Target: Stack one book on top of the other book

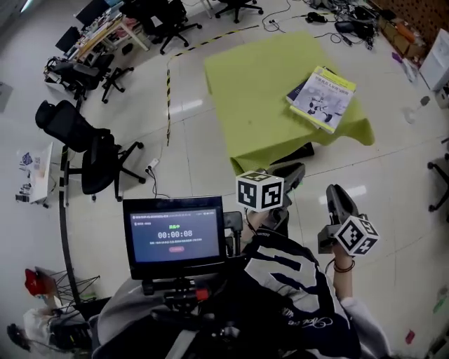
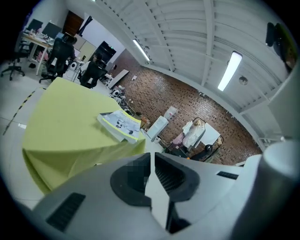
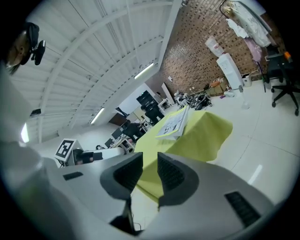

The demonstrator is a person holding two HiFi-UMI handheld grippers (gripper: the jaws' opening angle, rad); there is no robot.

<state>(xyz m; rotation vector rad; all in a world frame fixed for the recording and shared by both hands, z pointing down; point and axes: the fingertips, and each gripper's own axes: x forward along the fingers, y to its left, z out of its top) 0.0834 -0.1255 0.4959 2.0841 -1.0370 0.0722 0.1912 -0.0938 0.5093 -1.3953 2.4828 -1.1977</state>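
A white-and-yellow book (image 1: 324, 97) lies on a dark blue book (image 1: 297, 91) at the right edge of the table with the yellow-green cloth (image 1: 259, 91). The same stack (image 2: 121, 124) shows in the left gripper view and, edge-on, as the stack (image 3: 174, 123) in the right gripper view. Both grippers hang well short of the table, over the floor near my body. My left gripper (image 1: 298, 170) (image 2: 151, 157) has its jaws almost touching, with nothing between them. To its right, my right gripper (image 1: 331, 189) (image 3: 150, 159) shows a narrow gap and holds nothing.
A small monitor (image 1: 175, 235) is mounted just in front of my chest. Black office chairs (image 1: 91, 151) and desks stand to the left. A yellow-black tape line (image 1: 168, 91) runs across the floor beside the table. Cables and gear (image 1: 351, 21) lie behind it.
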